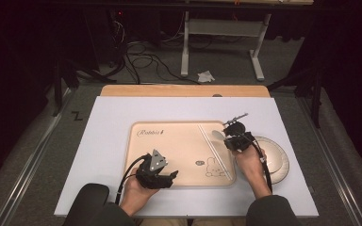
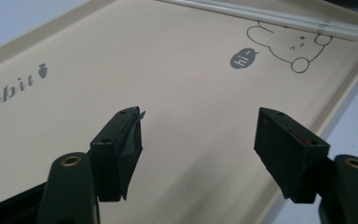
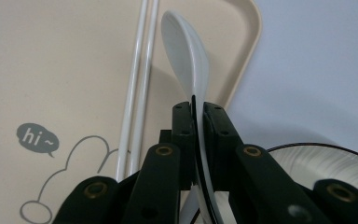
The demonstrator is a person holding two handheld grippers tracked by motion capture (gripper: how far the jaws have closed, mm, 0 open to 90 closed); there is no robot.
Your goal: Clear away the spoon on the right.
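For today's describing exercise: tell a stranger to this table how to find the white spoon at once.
Start at the beige tray with the rabbit drawing. Along its right side lie two thin white chopsticks. Just right of them, above the tray's far right corner, the right tongs pinch the spoon by its handle: it is broad and curved, where the chopsticks are straight and thin.

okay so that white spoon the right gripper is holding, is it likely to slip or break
The white spoon looks glossy and hard, likely ceramic, so it may slip. The right gripper pinches only its thin handle edge-on, so it could pivot. It would probably chip if dropped on the tray.
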